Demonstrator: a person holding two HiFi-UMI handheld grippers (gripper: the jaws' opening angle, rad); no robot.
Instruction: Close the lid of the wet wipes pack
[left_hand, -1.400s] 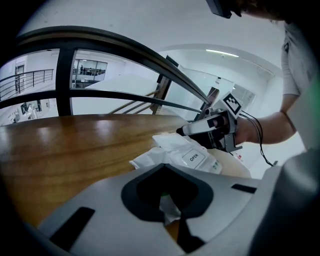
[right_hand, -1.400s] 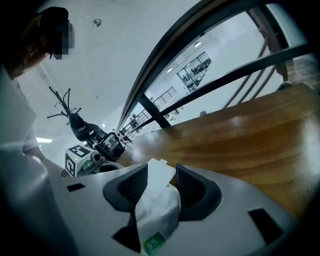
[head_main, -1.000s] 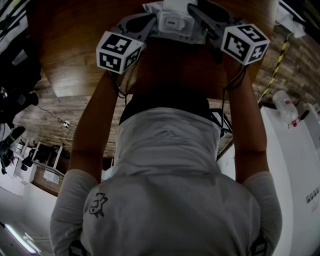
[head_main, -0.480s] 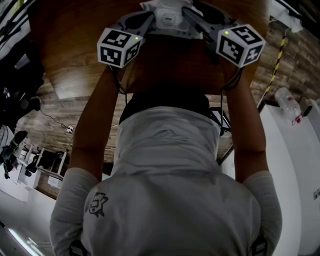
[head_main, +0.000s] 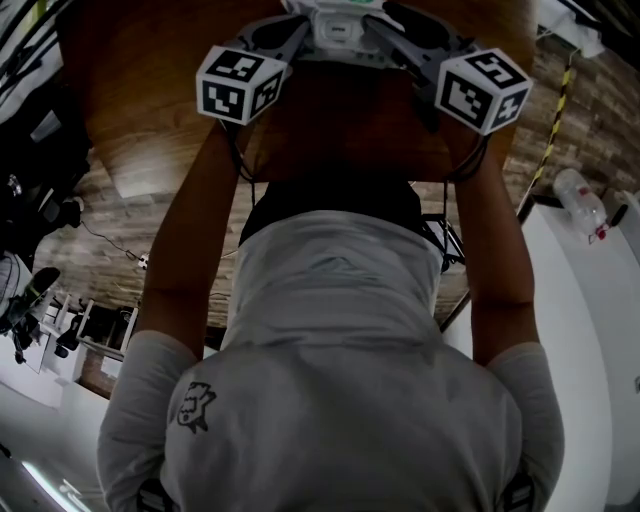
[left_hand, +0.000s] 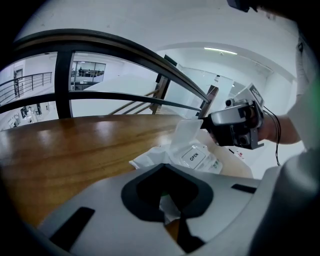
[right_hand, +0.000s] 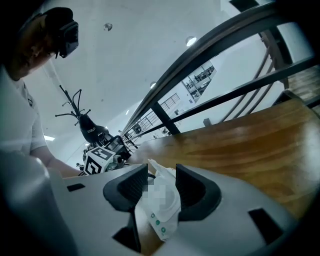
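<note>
L gripper is pinching pack edge on table, jaws nearly together. R gripper is holding the upright lid, jaws partway apart. Lid is standing on R's side of the pack, so closing prob means R folding it down twd L.

Looks like an upper level of a large, modern office or lab building, open to a hall. Shown by the dark metal railing with glass panels just behind the wooden table, by more railed galleries far across, and by the high white ceiling with strip lights. Below and around: wood-plank floor with a loose cable, black equipment stands, yellow-black warning tape, and a tall black stand with arms. More a test or recording space than a home.
</note>
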